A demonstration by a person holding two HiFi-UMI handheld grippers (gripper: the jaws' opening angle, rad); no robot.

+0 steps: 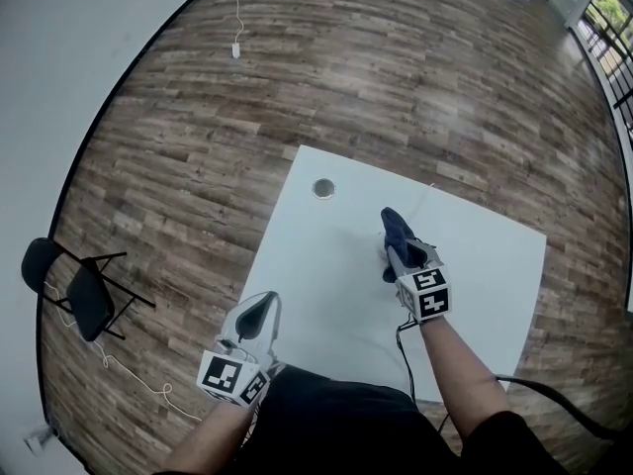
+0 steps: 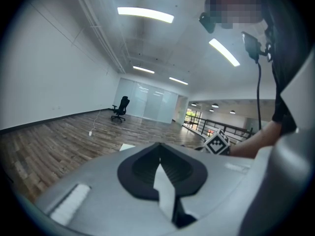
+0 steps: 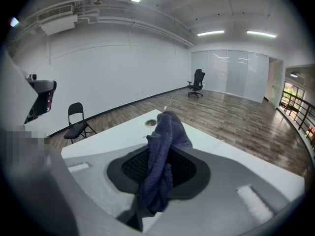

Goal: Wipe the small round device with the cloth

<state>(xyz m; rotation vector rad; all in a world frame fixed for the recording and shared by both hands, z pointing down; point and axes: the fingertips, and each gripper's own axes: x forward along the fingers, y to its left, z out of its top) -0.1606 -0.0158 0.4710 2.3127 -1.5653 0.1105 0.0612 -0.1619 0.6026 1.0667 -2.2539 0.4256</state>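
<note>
While the right gripper (image 1: 404,257) pinches it, the cloth (image 3: 165,136) juts lengthwise forward.

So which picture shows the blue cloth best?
The right gripper view: the cloth fills the middle, pinched in the right hand-held gripper. The head view shows it small. The left gripper view doesn't show it.

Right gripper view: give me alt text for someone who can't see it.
The right hand-held gripper is shut on a dark blue cloth that sticks up between its jaws. Beyond, a small round device sits on a white table.
</note>
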